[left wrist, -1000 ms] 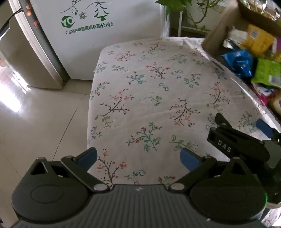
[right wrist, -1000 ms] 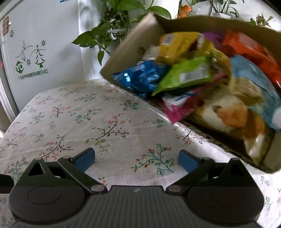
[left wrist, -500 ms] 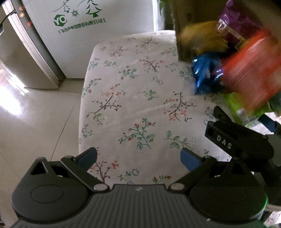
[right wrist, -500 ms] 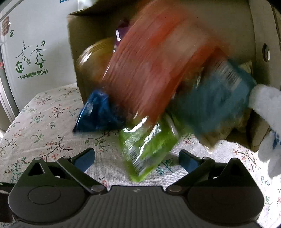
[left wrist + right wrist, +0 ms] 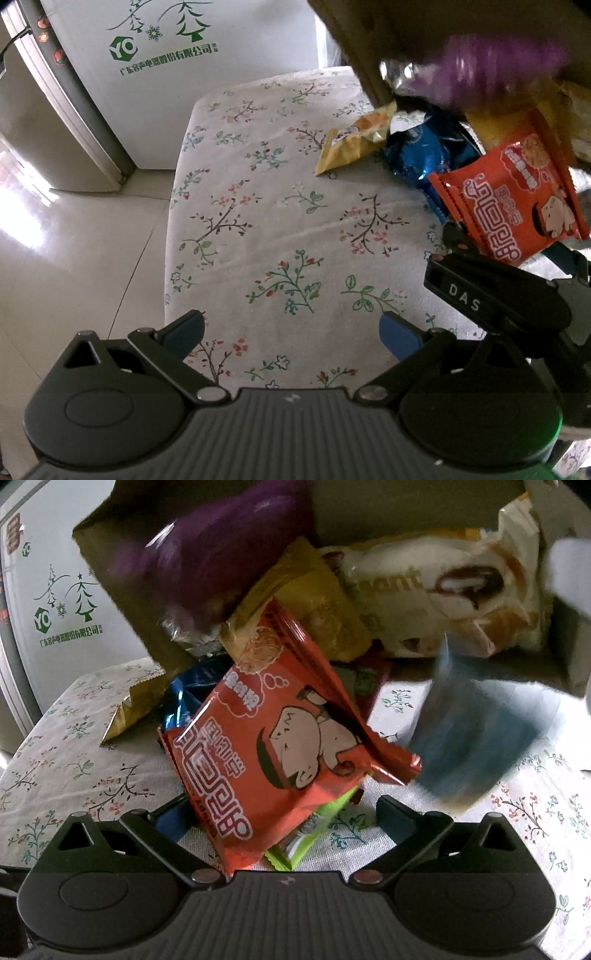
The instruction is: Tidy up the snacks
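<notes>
Left wrist view: left tool (image 5: 291, 326) open and empty above the floral-cloth surface (image 5: 280, 236); orange snack packet (image 5: 517, 199), blue packet (image 5: 424, 162) and yellow packet (image 5: 351, 144) lie at its far right under a tilted cardboard box (image 5: 369, 44), a white appliance (image 5: 177, 74) and tiled floor (image 5: 74, 258) beyond. Right wrist view: right tool (image 5: 277, 812) open, gripping nothing, the orange packet leaning between its fingers, a blurred purple packet (image 5: 207, 561) apparently mid-fall. Judgement: packets light, crinkly, slippery, crushable; pinch a crimped end seal.

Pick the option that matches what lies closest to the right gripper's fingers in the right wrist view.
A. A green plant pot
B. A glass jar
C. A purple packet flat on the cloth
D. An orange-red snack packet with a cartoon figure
D: the orange-red snack packet leans down between the open fingers of the right gripper, ungripped.
</notes>
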`<state>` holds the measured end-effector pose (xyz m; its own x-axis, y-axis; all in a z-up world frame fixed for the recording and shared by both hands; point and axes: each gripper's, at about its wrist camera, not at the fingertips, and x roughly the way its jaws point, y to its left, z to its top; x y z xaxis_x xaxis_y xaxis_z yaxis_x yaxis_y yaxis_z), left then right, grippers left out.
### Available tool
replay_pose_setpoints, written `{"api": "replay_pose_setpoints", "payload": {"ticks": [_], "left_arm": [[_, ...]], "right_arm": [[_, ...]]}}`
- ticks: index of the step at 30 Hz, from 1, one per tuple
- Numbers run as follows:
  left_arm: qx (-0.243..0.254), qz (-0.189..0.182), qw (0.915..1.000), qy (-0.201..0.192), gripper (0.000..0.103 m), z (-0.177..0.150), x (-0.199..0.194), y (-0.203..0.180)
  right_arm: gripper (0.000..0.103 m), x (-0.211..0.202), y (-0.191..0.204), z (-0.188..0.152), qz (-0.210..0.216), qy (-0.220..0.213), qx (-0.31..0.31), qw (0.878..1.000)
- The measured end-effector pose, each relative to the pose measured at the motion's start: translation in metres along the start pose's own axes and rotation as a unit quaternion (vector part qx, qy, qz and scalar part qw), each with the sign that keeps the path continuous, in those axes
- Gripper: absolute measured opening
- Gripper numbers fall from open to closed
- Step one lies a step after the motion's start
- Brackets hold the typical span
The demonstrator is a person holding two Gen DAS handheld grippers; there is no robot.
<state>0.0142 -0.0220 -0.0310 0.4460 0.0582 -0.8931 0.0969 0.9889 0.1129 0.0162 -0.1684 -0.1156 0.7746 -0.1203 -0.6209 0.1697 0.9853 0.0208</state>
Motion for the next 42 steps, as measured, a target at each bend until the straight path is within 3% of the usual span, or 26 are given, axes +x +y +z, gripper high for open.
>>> {"api": "replay_pose_setpoints", "payload": {"ticks": [24,42], "left_arm": [[0.005,0.004,0.9999,-0.013,0.1,0.001,-0.009,-0.004],[-0.023,0.003,0.999,-0.038,0.1,0.003,-0.031,0.011]], "right_arm": [[0.103,-0.004,0.0,0.0,-0.001,-0.001,0.0,1.0],[0.103,-0.003,0.001,-0.001,-0.001,0.0,0.001,1.0]]}}
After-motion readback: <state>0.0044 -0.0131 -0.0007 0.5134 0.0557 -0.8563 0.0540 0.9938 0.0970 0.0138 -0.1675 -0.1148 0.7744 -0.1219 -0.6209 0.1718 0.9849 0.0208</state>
